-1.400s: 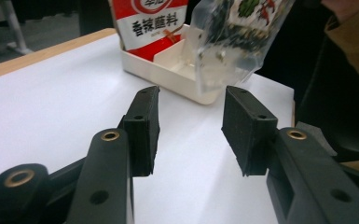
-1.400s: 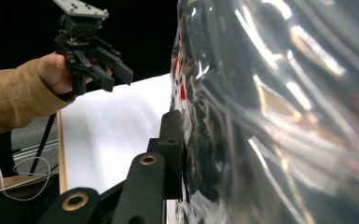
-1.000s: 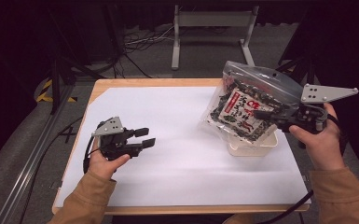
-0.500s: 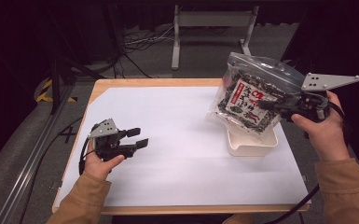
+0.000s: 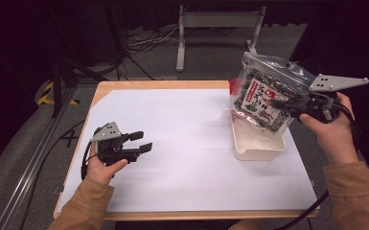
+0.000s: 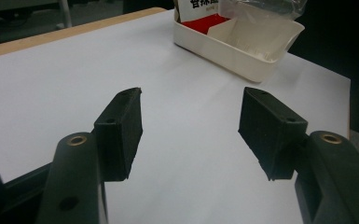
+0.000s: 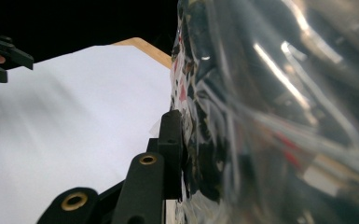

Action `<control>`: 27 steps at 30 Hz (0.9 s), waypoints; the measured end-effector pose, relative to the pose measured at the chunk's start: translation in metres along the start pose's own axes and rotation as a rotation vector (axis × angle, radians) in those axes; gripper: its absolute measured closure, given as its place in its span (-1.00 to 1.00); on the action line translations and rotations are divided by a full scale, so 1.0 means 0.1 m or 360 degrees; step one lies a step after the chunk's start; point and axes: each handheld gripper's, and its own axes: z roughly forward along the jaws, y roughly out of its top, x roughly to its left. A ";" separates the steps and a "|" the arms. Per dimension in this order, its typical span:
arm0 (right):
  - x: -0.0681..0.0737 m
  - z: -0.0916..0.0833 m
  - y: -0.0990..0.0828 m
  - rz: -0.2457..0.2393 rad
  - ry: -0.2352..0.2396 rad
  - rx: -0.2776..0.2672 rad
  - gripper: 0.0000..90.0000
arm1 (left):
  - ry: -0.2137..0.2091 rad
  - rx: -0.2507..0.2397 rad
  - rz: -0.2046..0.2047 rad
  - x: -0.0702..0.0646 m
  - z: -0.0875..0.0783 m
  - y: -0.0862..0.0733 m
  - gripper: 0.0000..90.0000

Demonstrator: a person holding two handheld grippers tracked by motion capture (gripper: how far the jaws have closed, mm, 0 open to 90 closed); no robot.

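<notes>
Plastic film, clear and crinkly, makes up the bag (image 5: 263,98) that the right tool (image 5: 287,104) holds raised above the white tray (image 5: 259,143) at the right side of the table (image 5: 172,85) in the high view. The bag's lower corner hangs down into the tray or just over it; which one cannot be told. The right tool is clenched on the bag's side nearest the person. Inside sits a pack printed in black, white and red, with large red characters on a white panel, too small here to read. I judge the bag light, soft and slippery: it sags from a single pinch and would swing or slide out of a loose grip, so the firm sealed top edge or a thick fold backed by the inner pack looks the safer hold. The left tool (image 5: 139,142) lies low over the white sheet at the left, well apart from the tray.

Left gripper view: the left tool (image 6: 190,133) stands released, its jaws have just been opening, and nothing but bare sheet lies between them. Far ahead is the tray (image 6: 233,51), with the bag (image 6: 256,9) over it and a strip of black East Asian characters above a red patch, cut off by the frame edge.

Right gripper view: one black pad (image 7: 171,154) presses into the glossy bag (image 7: 270,116); the other jaw is hidden behind the film. Print inside is blurred.
</notes>
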 end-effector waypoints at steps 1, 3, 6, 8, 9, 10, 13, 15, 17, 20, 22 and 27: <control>-0.01 0.00 -0.01 0.0005 -0.0009 0.0007 0.64 | 0.0001 0.0001 0.0008 0.00 0.00 0.00 -0.12; -0.03 0.01 -0.03 0.0014 -0.0022 0.0024 0.64 | 0.0011 0.0002 0.0018 0.00 0.01 0.00 -0.12; -0.04 0.03 -0.06 0.0031 -0.0031 0.0049 0.63 | 0.0027 0.0014 0.0035 -0.01 0.00 0.00 -0.12; -0.04 0.06 -0.09 0.0037 -0.0042 0.0073 0.63 | 0.0032 0.0018 0.0052 -0.01 0.01 0.00 -0.12; -0.05 0.07 -0.10 0.0041 -0.0051 0.0081 0.63 | 0.0031 0.0015 0.0051 -0.02 0.01 -0.01 -0.12; -0.05 0.08 -0.12 0.0048 -0.0060 0.0091 0.63 | 0.0030 0.0014 0.0055 -0.02 0.01 -0.01 -0.12; -0.07 0.11 -0.15 0.0071 -0.0079 0.0113 0.63 | 0.0025 0.0026 0.0057 -0.02 0.01 -0.03 -0.12; -0.08 0.13 -0.17 0.0084 -0.0087 0.0135 0.63 | 0.0017 0.0028 0.0039 -0.02 0.02 -0.03 -0.13; -0.09 0.15 -0.20 0.0079 -0.0092 0.0166 0.63 | 0.0013 0.0031 0.0030 -0.01 0.02 -0.03 -0.13; -0.09 0.18 -0.23 0.0070 -0.0097 0.0171 0.63 | 0.0011 0.0034 0.0023 -0.02 0.02 -0.03 -0.13; -0.08 0.18 -0.24 0.0075 -0.0100 0.0173 0.63 | 0.0012 0.0035 0.0022 -0.01 0.02 -0.03 -0.14; -0.07 0.22 -0.27 0.0077 -0.0113 0.0198 0.64 | 0.0010 0.0033 0.0023 -0.01 0.02 -0.03 -0.15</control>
